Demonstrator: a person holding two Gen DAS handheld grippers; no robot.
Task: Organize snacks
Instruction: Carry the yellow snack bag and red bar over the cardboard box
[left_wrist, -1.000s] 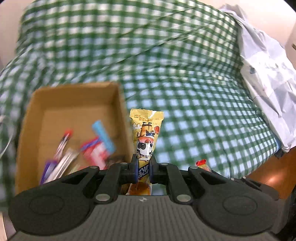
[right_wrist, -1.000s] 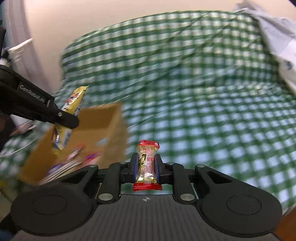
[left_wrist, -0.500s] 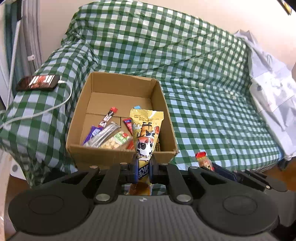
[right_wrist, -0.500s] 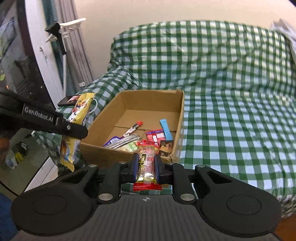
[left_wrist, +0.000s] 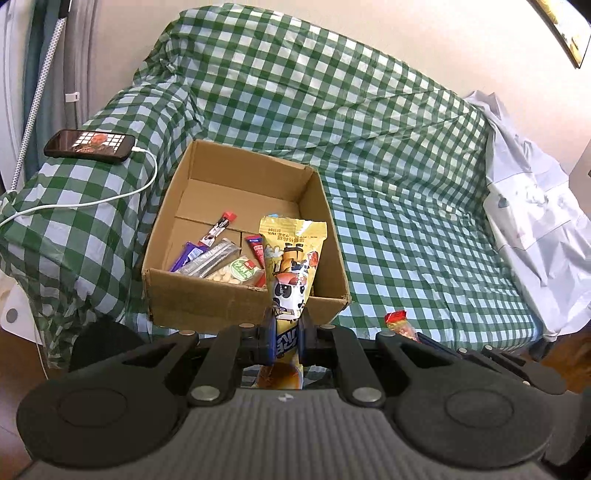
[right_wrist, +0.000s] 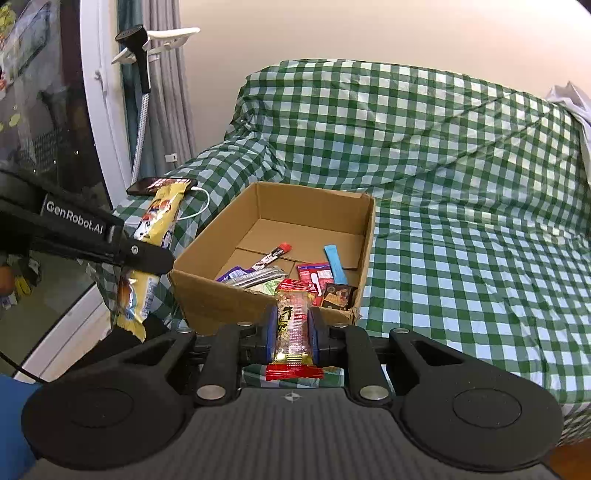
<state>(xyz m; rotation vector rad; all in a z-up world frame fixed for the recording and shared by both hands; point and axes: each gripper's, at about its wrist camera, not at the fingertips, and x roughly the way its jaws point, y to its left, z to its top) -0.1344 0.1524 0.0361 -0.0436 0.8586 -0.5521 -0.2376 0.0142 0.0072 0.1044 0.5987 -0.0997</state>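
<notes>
An open cardboard box (left_wrist: 207, 295) sits on the green checked sofa and holds several snack packets; it also shows in the right wrist view (right_wrist: 207, 291). My left gripper (left_wrist: 283, 334) is shut on a tall yellow cartoon snack bag (left_wrist: 291, 266), held upright just in front of the box's near wall. From the right wrist view this bag (right_wrist: 155, 236) hangs left of the box. My right gripper (right_wrist: 293, 332) is shut on a clear nut bar with red ends (right_wrist: 293, 325), also in front of the box's near wall, right of the left gripper.
A phone (left_wrist: 88, 146) on a white charging cable (left_wrist: 110, 197) lies on the sofa arm left of the box. A white garment (left_wrist: 532, 206) is draped over the sofa's right end. A glass door and curtain (right_wrist: 66, 122) stand at far left.
Both grippers have pulled back and away from the sofa with their snacks still gripped. The box and sofa now look smaller and farther, with the whole box in view.
</notes>
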